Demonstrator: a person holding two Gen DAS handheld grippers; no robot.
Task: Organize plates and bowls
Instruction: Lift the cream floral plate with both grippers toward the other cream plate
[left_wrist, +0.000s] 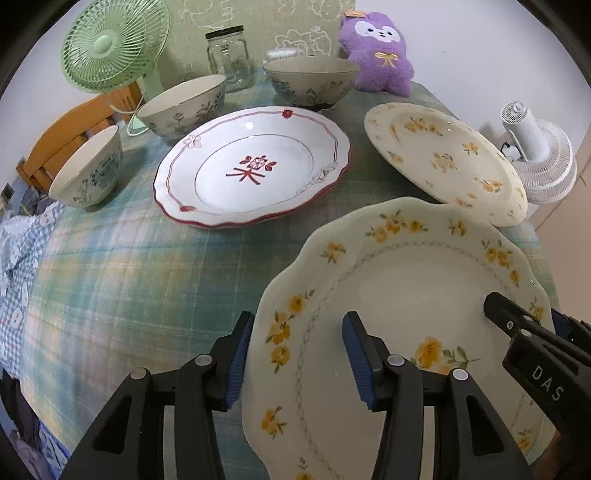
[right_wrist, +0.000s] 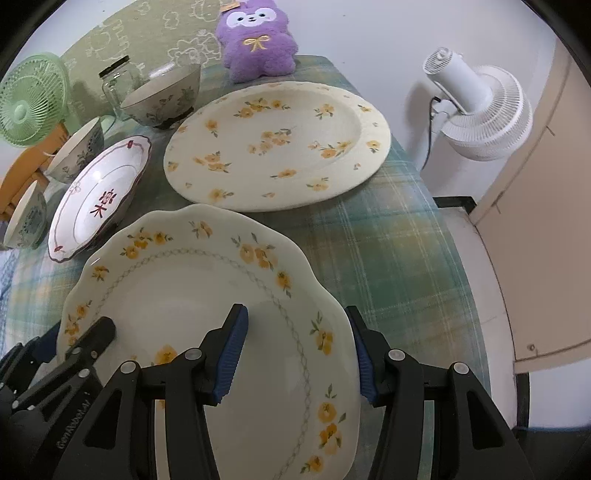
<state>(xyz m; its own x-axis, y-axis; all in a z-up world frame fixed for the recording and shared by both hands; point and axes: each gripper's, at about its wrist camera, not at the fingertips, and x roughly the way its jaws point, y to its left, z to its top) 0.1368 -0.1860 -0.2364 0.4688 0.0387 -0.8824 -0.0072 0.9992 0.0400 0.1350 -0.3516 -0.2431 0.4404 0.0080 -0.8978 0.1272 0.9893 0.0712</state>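
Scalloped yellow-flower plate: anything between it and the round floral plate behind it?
Nothing visible. The scalloped plate, gripped at opposite rims by the left gripper and right gripper, has only bare tablecloth before the round floral plate.

A tabletop (left_wrist: 140, 266) under a green plaid cloth fills both views. In the left wrist view a red-trimmed plate (left_wrist: 253, 166) lies at centre, three flowered bowls (left_wrist: 88, 168) (left_wrist: 186, 105) (left_wrist: 310, 83) arc across the upper left, and a glass jar (left_wrist: 231, 59) and purple plush toy (left_wrist: 380, 51) stand along the top. A round yellow-flowered plate (right_wrist: 277, 146) lies upper centre in the right wrist view.
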